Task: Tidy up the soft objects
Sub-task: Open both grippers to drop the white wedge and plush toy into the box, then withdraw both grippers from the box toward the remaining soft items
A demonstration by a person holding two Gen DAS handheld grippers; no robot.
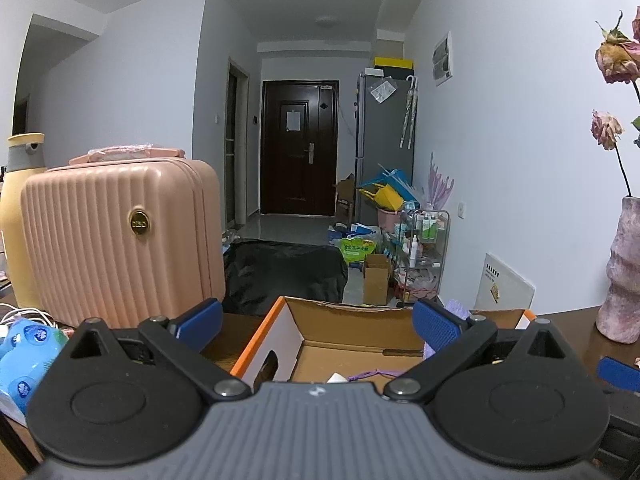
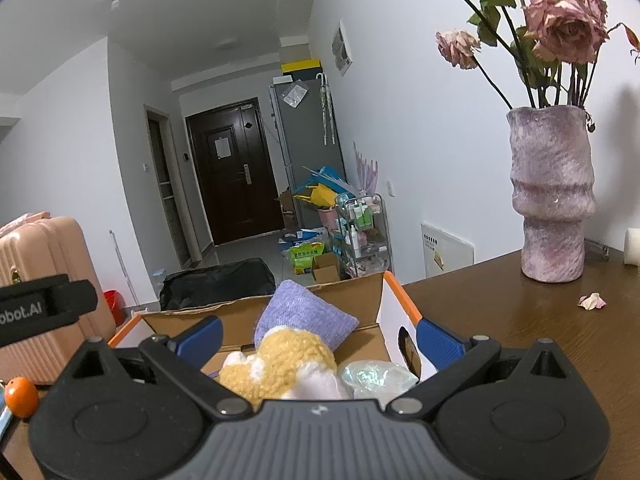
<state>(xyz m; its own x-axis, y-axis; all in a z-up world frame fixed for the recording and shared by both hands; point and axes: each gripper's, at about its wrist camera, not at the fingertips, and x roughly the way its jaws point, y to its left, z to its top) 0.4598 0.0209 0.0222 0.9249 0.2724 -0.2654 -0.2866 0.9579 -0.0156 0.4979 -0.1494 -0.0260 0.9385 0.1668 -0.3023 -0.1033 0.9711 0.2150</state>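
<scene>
An open cardboard box [image 2: 360, 298] with an orange rim sits on the dark wooden table. Inside lie a lilac knitted cushion [image 2: 304, 314], a yellow and white plush toy [image 2: 280, 364] and a shiny crinkled bag [image 2: 376, 376]. My right gripper [image 2: 320, 340] hangs open over the box's near side, its fingers wide on either side of the plush without touching it. My left gripper [image 1: 318, 324] is open and empty above the same box [image 1: 340, 320]. From there I see only a purple cord [image 1: 368, 374] and a white scrap on the box floor.
A pink ribbed suitcase [image 1: 120, 240] stands left of the box, with a yellow bottle [image 1: 20, 200] behind it and a blue tissue pack [image 1: 28, 356] in front. A mauve vase [image 2: 552, 200] of dried roses stands at right. An orange [image 2: 22, 396] lies at near left.
</scene>
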